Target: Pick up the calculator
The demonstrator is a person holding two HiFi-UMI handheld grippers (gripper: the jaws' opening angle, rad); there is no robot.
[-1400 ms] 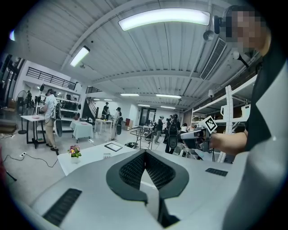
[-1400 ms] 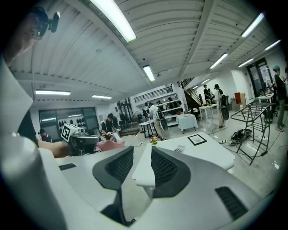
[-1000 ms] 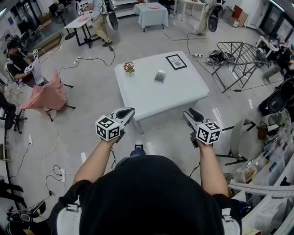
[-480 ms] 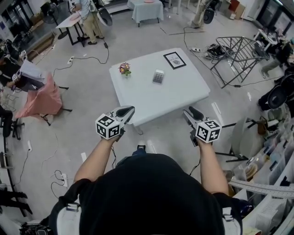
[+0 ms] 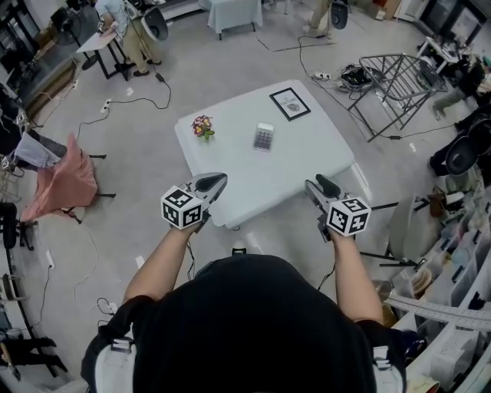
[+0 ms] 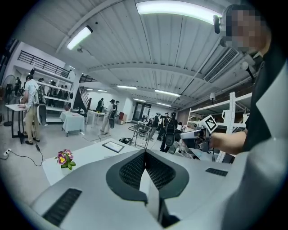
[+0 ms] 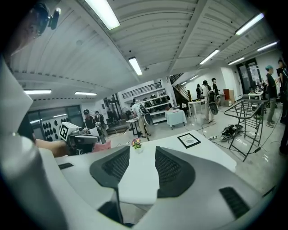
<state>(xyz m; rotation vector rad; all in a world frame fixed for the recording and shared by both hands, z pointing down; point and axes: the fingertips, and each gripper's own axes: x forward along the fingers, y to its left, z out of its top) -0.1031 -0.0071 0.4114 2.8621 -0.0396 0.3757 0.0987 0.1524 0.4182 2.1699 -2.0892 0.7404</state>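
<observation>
The calculator (image 5: 263, 137) lies flat near the middle of the white table (image 5: 307, 165), untouched and apart from both grippers. Its nearest neighbours are a small pot of flowers (image 5: 202, 126) at its 9 o'clock and a dark-framed picture (image 5: 290, 104) lying flat at its 1 o'clock, both well apart from it. The left gripper (image 5: 215, 181) is held at the table's 7 o'clock edge with its jaws pressed together at the tips and nothing in them. The right gripper (image 5: 318, 184) is at the 5 o'clock edge with its jaws a narrow way apart, only bare tabletop showing through the gap. Only smooth, plain tabletop lies between the grippers and the calculator. The table is square with rounded corners and stands turned a little on a glossy grey floor. Seen from the head view, a tilted wire rack (image 5: 399, 80) stands at the room's 2 o'clock, with cables and a dark heap beside it. A pink cloth (image 5: 65, 184) hangs over a chair at 9 o'clock. A person (image 5: 126, 27) stands by a side table (image 5: 100, 40) at 11 o'clock, and a cloth-covered table (image 5: 234, 14) sits at 12 o'clock. Cluttered shelving fills 4 o'clock. The gripper views show a ribbed white ceiling with strip lights, more people in the distance, and ribbed black pads set in smooth grey jaws.
</observation>
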